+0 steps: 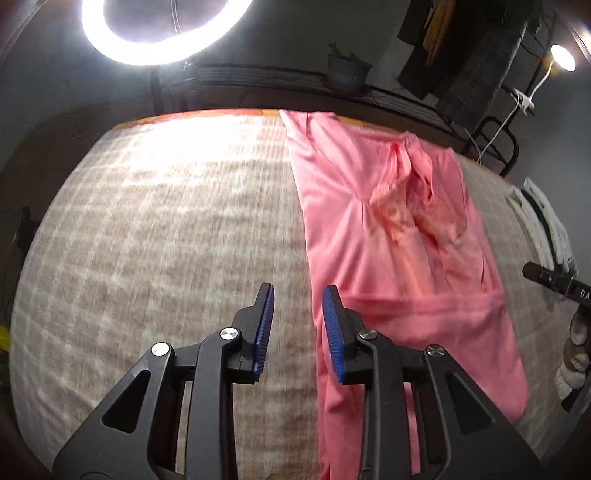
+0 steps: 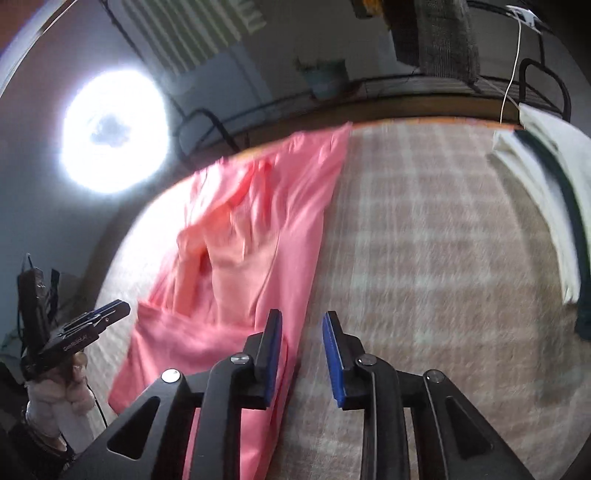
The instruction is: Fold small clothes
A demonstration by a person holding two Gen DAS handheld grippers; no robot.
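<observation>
A pink garment [image 1: 399,236] lies lengthwise on the checked beige tablecloth [image 1: 166,229], folded into a long strip with bunched fabric near its middle. It also shows in the right wrist view [image 2: 240,258]. My left gripper [image 1: 298,295] is open and empty, hovering over the garment's left edge. My right gripper [image 2: 302,321] is open and empty, hovering over the garment's right edge. The other gripper shows at the side of each view, at the right edge of the left wrist view [image 1: 554,280] and at the left edge of the right wrist view [image 2: 92,325].
A white and dark garment [image 2: 546,192] lies at the table's right edge; it shows in the left wrist view too [image 1: 546,221]. A bright ring light [image 1: 155,33] stands behind the table. A black metal rack [image 1: 480,122] and a pot [image 1: 347,70] stand beyond the far edge.
</observation>
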